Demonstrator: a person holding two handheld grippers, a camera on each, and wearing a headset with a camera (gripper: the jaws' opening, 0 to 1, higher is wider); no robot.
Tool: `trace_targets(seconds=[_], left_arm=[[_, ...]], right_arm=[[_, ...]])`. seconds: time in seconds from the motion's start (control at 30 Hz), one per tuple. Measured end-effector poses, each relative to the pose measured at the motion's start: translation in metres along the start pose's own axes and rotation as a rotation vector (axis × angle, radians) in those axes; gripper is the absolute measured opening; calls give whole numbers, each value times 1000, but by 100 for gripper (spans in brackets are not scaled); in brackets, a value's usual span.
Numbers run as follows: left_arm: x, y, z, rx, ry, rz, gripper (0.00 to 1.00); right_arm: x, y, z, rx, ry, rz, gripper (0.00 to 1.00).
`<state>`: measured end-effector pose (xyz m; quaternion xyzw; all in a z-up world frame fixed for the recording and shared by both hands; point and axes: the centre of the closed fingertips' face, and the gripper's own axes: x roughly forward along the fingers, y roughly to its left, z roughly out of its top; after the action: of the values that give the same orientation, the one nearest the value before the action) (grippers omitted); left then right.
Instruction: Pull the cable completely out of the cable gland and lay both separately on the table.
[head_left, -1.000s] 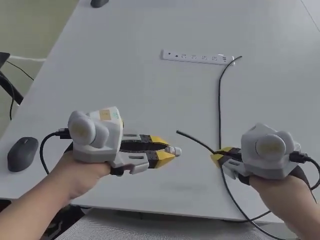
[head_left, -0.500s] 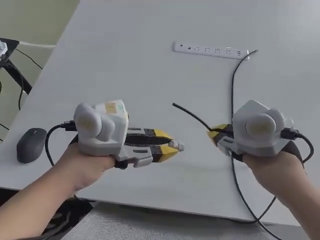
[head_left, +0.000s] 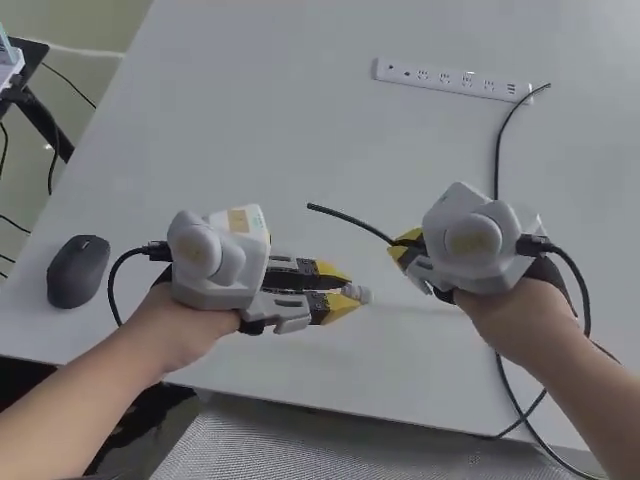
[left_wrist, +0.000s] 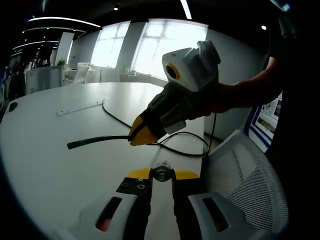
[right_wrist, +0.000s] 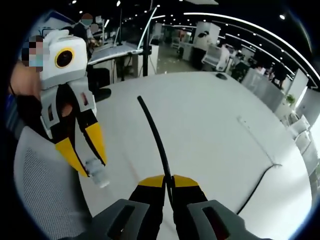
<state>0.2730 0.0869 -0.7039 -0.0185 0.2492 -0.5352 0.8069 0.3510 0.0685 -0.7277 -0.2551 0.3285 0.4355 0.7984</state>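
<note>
While both grippers hover over the near edge of the white table (head_left: 250, 130), the left gripper (head_left: 345, 297) has its yellow jaws closed on the small pale cable gland (head_left: 358, 293). Near it, the right gripper (head_left: 402, 250) clamps the black cable (head_left: 345, 220), whose free end sticks out bare, apart from the gland. A power strip (head_left: 455, 80) lies farther back, a dark mouse (head_left: 78, 268) far left.
</note>
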Motion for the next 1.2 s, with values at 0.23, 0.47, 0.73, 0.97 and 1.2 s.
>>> trace_targets(seconds=[0.23, 0.47, 0.73, 0.97, 1.2], left_arm=[[-10, 14, -15, -10, 8, 4, 15], [-15, 25, -31, -27, 13, 13, 15], [-13, 35, -50, -20, 26, 18, 15], [-6, 44, -70, -23, 54, 21, 15], [-3, 46, -81, -37, 70, 28, 16]], right_arm=[[33, 19, 21, -40, 8, 42, 0], [63, 35, 25, -92, 36, 64, 0], [85, 42, 11, -115, 80, 78, 0], [97, 47, 1, -138, 92, 104, 0], [106, 50, -6, -151, 110, 124, 0]])
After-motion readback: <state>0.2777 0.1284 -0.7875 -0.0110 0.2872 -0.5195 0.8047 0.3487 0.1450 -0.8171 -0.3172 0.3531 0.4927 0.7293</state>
